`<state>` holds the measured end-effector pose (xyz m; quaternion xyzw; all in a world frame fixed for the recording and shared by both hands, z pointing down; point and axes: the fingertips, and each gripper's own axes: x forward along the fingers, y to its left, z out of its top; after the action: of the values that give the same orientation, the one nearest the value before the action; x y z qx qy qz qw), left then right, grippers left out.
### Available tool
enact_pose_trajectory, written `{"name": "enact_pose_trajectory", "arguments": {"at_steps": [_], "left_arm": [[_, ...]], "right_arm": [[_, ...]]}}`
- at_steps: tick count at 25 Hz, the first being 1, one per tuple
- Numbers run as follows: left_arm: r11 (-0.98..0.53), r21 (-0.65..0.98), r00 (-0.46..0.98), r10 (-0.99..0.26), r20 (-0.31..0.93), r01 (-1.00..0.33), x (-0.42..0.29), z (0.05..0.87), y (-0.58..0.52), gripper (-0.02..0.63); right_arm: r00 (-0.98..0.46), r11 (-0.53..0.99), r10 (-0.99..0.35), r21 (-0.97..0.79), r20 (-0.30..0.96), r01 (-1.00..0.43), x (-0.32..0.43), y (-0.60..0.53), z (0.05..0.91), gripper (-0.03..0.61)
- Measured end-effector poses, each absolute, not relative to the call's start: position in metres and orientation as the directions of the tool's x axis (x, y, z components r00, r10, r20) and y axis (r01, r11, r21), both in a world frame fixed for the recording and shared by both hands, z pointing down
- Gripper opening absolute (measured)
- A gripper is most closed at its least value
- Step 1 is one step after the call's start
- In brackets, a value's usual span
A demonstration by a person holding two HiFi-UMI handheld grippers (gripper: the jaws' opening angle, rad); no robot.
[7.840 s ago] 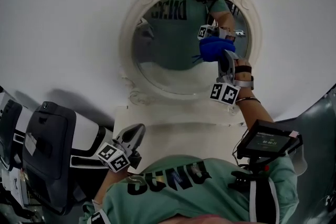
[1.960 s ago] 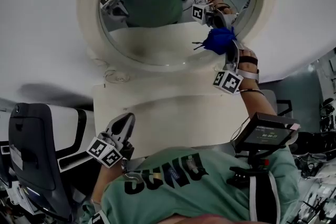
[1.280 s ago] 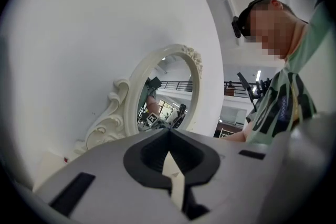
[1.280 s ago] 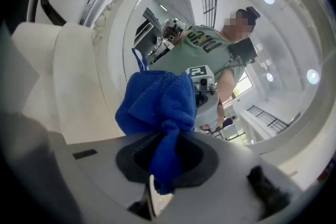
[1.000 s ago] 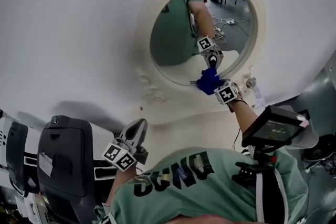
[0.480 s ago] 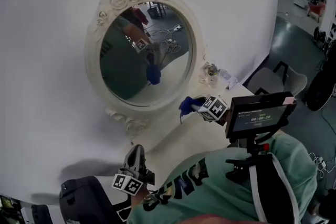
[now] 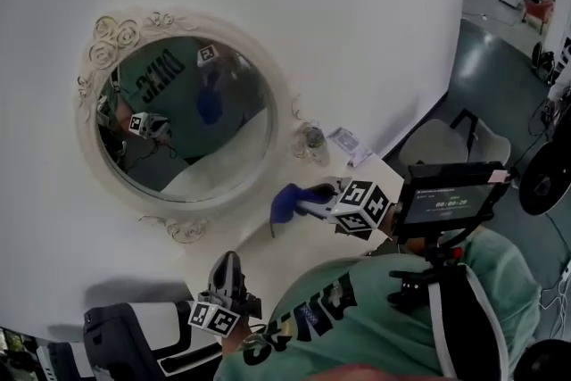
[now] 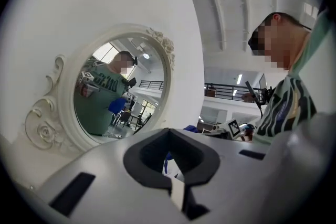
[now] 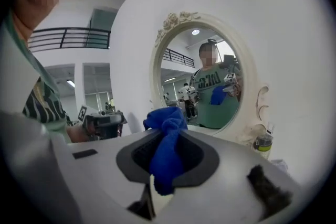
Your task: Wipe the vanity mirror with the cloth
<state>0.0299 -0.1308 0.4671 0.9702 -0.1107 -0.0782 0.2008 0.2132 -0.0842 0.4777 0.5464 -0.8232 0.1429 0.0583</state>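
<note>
The cloth [image 7: 285, 202] juts from right tool [image 7: 308, 204] toward mirror [image 7: 183, 116].

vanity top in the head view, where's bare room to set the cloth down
Bare: the white top between the mirror's frame, the left tongs and the cloth in the right tongs. Crowded: the back corner by the wall, with a small bottle and a packet.

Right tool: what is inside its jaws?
A blue cloth, clamped in the right tool, bunches above the jaws and hangs below them. The cloth itself covers the spot where the pads pinch it.
</note>
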Motion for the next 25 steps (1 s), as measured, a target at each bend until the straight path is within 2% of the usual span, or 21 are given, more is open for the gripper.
{"name": "enact_pose_trajectory", "arguments": {"at_steps": [5, 12, 25], "left_arm": [[-0.895, 0.407, 0.971, -0.229, -0.071, -0.181, 0.056, 0.46, -0.111, 0.009], [-0.913, 0.366, 0.972, -0.222, -0.073, -0.181, 0.019, 0.454, -0.131, 0.009], [-0.927, 0.336, 0.966, -0.222, -0.129, -0.168, 0.026, 0.445, -0.147, 0.009]], "right_arm": [[-0.439, 0.387, -0.872, -0.245, 0.217, -0.889, 0.222, -0.071, 0.477, 0.051], [-0.423, 0.389, -0.87, -0.173, 0.254, -0.905, 0.172, -0.09, 0.484, 0.051], [-0.399, 0.406, -0.876, -0.033, 0.27, -0.913, 0.176, -0.106, 0.469, 0.051]]}}
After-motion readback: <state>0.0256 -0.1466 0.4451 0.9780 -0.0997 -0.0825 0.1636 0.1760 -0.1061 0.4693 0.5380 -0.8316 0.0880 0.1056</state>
